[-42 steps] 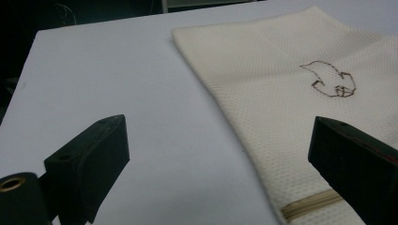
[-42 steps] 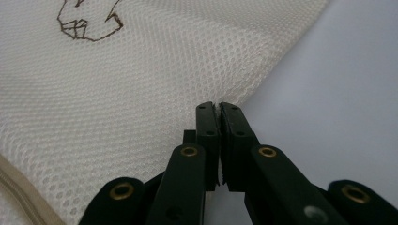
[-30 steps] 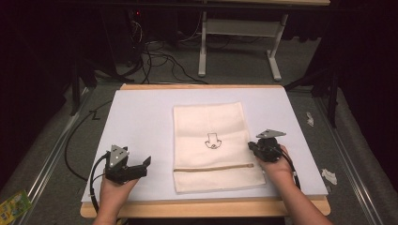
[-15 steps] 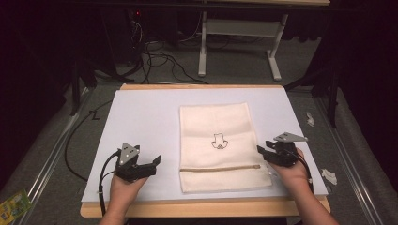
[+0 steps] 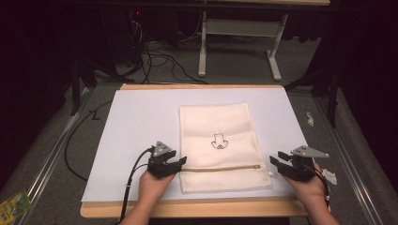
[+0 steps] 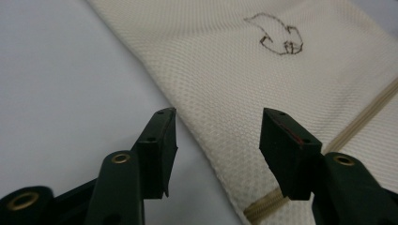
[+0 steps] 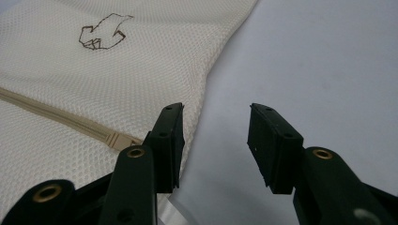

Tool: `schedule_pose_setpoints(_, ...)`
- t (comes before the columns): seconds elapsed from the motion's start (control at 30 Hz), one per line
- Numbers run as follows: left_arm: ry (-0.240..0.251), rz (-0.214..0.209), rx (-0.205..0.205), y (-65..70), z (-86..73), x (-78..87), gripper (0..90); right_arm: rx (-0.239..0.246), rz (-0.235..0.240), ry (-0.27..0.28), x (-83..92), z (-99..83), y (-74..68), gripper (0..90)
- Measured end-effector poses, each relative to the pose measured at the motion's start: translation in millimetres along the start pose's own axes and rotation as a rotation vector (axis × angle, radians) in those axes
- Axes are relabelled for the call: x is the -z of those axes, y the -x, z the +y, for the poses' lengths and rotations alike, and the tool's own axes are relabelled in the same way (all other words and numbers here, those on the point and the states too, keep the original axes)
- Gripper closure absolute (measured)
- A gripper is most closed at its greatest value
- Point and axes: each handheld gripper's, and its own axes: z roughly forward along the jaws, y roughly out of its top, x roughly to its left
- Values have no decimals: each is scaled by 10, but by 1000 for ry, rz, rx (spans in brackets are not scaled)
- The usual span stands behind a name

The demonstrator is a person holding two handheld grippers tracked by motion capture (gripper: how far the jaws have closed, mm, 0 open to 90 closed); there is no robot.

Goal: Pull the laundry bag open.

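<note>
Both hands have shifted since a moment ago: the left gripper [image 5: 180, 162] has slid in to the left edge of the cream mesh bag [image 5: 220, 126], while the right gripper [image 5: 273, 162] has backed off to just beside the right edge. That bag lies flat on the white sheet [image 5: 136, 122], zipper [image 5: 220, 168] across its near end. Left jaws have just been closing, yet stand apart, straddling the bag's edge without pressing it. Right jaws, lately opened, hang apart over bare sheet. To me, the hands flank the zipper ends to work it.
</note>
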Motion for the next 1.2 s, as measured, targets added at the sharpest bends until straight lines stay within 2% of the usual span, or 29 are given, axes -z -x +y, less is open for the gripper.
schedule_pose_setpoints(0.03, -29, 18, -8, 36, 21, -93, 553, 7, -1, -6, -5, -19, -10, 571)
schedule_pose_setpoints(0.07, -40, 59, -24, 55, 33, -130, 603, 3, -2, -8, -2, -23, -17, 571)
schedule_pose_setpoints(0.1, -40, 59, -24, 55, 33, -130, 741, 3, -2, -8, -2, -23, -17, 571)
schedule_pose_setpoints(0.13, -38, 94, -57, 44, 58, -148, 844, 10, -2, -9, 22, -41, -41, 576)
schedule_pose_setpoints(0.17, -38, 94, -57, 44, 58, -148, 892, 9, 2, -6, 32, -46, -53, 577)
schedule_pose_setpoints(0.2, -30, 130, -84, 10, 92, -151, 899, 19, 2, -4, 47, -50, -65, 579)
schedule_pose_setpoints(0.23, -9, 164, -94, -16, 104, -147, 900, 25, 3, 1, 58, -54, -79, 584)
schedule_pose_setpoints(0.27, 6, 174, -83, -58, 114, -154, 900, 25, 7, 2, 68, -59, -95, 588)
schedule_pose_setpoints(0.3, 5, 167, -69, -104, 119, -170, 900, 27, 9, 3, 70, -62, -107, 594)
schedule_pose_setpoints(0.4, 3, 151, -63, -145, 101, -180, 890, 30, 13, 4, 70, -67, -126, 604)
schedule_pose_setpoints(0.47, 11, 136, -62, -131, 93, -136, 801, 33, 24, 7, 80, -67, -162, 617)
schedule_pose_setpoints(0.5, 11, 136, -62, -131, 93, -136, 725, 29, 26, 9, 83, -63, -173, 622)
schedule_pose_setpoints(0.53, 33, 129, -50, -123, 89, -79, 686, 27, 37, 15, 81, -61, -183, 630)
schedule_pose_setpoints(0.6, 41, 136, -54, -118, 89, -50, 661, 23, 43, 16, 73, -59, -191, 635)
schedule_pose_setpoints(0.63, 74, 145, -59, -99, 83, 2, 596, 22, 64, 1, 40, -60, -207, 674)
schedule_pose_setpoints(0.77, 111, 148, -78, -46, 69, 77, 511, 39, 85, -33, -46, -74, -246, 699)
schedule_pose_setpoints(0.9, 129, 124, -78, -16, 66, 118, 481, 35, 107, -65, -138, -80, -270, 683)
schedule_pose_setpoints(0.97, 136, 113, -85, 10, 59, 129, 481, 54, 104, -86, -187, -91, -295, 673)
schedule_pose_setpoints(1.1, 118, 116, -98, 24, 37, 133, 472, 48, 121, -118, -276, -113, -319, 657)
schedule_pose_setpoints(1.2, 121, 115, -98, 25, 23, 153, 468, 55, 131, -118, -294, -131, -312, 653)
